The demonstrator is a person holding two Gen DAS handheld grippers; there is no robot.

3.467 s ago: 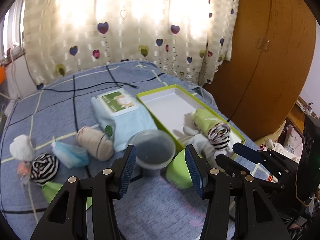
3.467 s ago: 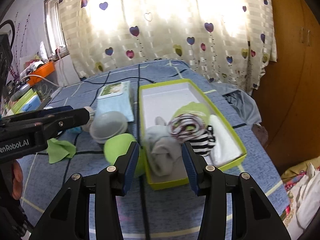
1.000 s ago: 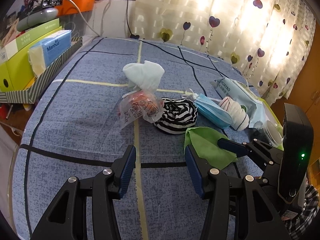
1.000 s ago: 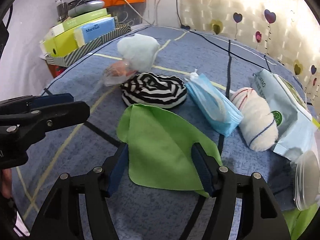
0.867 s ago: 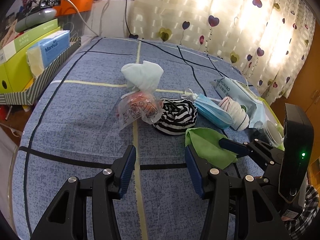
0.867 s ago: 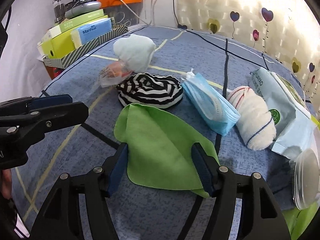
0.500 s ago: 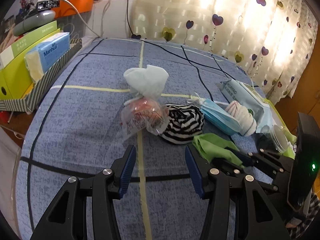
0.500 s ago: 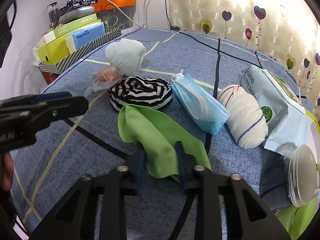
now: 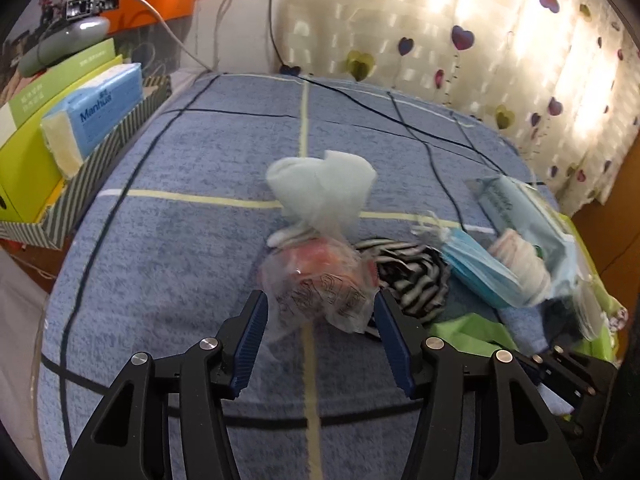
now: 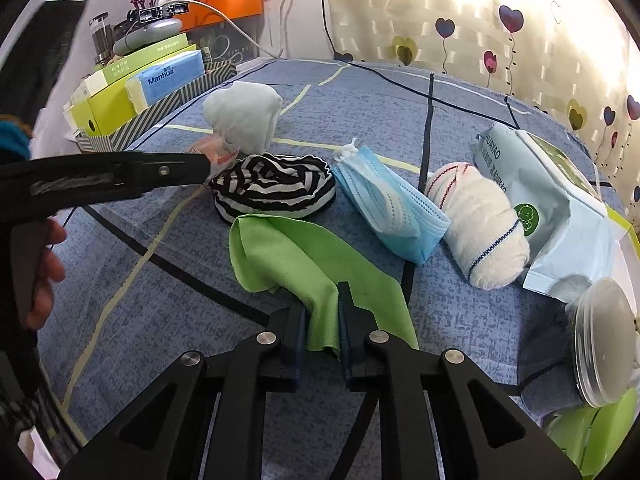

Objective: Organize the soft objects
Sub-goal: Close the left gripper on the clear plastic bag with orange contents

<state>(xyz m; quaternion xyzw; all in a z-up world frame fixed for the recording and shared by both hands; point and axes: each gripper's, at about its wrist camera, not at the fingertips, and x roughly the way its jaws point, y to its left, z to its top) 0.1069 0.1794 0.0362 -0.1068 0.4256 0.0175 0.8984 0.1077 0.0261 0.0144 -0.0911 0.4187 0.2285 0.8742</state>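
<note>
Both grippers work over the blue checked bedspread (image 10: 360, 92). Farthest left, the left gripper (image 9: 320, 332) hangs above the cloth with its jaws opening, blue pads spread to either side of a clear plastic bag (image 9: 320, 284) with something orange-pink inside; the pads flank the bag but whether they touch it I cannot tell. In the right wrist view that same gripper reaches in from the left edge, a person's hand (image 10: 42, 272) wrapped around its handle. Just behind the bag sits a pale bluish-white bundle (image 10: 242, 116), touching it. Beside these, toward the middle, lies a black-and-white striped cloth (image 10: 276, 188) in a loose coil. In front of the coil, its far edge just touching it, spreads the green cloth (image 10: 292, 256); the right gripper (image 10: 322, 334) has its jaws pressed together on a raised fold of it, the fabric pinched between the two pads while the remainder drapes on the bedspread. Right of the striped coil lies a blue face mask (image 10: 390, 204), then a rolled white sock (image 10: 480, 224) with red and blue stripes, touching the mask. Next right is a pale blue wipes pack (image 10: 560, 208), and near the right edge a clear plastic lid (image 10: 604, 340) stands tilted
</note>
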